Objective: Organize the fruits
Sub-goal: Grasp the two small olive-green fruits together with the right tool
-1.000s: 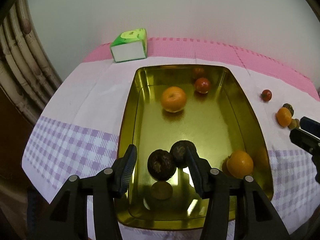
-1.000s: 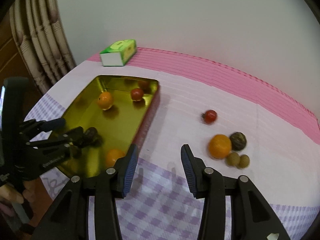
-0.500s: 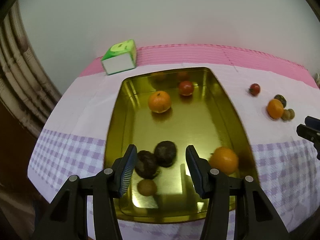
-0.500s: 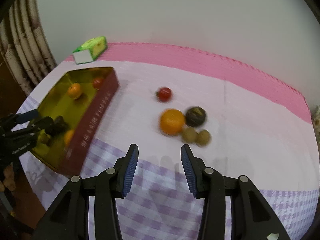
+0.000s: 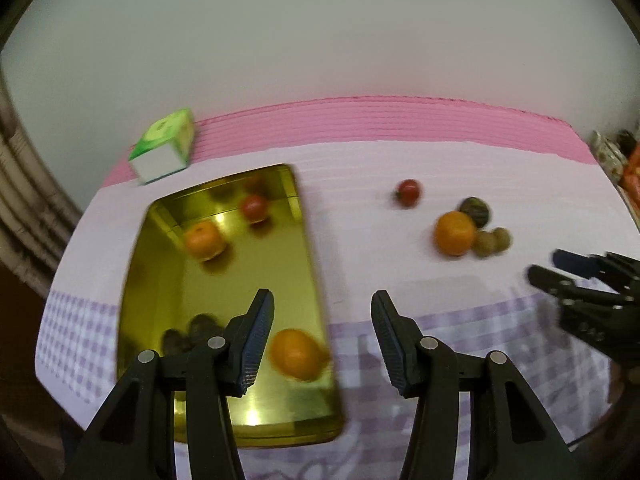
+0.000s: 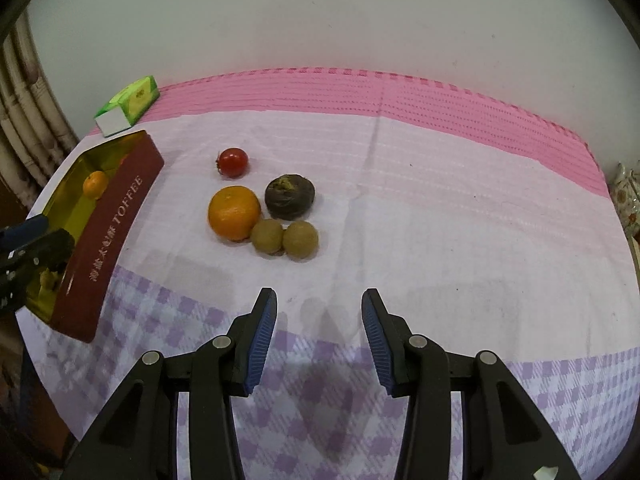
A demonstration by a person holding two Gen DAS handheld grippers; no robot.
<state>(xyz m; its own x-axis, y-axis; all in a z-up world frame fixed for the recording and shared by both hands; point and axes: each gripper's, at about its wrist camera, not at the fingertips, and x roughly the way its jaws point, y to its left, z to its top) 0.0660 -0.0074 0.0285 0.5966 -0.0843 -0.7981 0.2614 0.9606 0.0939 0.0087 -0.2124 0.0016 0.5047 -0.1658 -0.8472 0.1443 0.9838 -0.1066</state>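
Hand-held gripper [image 6: 319,334] on the right and left one [image 5: 323,338], both parted, empty, above tablecloth [image 6: 440,220].

Ahead of the right tool [image 6: 318,334], an orange [image 6: 234,213], a dark wrinkled fruit [image 6: 289,197], two brown longans [image 6: 285,237] and a red tomato [image 6: 233,162] cluster on the bench; a gold tin [image 6: 116,216] to its left holds more fruit.

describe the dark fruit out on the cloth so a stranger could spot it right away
Right of the gold tin, a cluster of loose fruit sits on the white cloth. The dark fruit touches the orange and sits behind two small brown fruits. It alone is blackish-brown and wrinkled.
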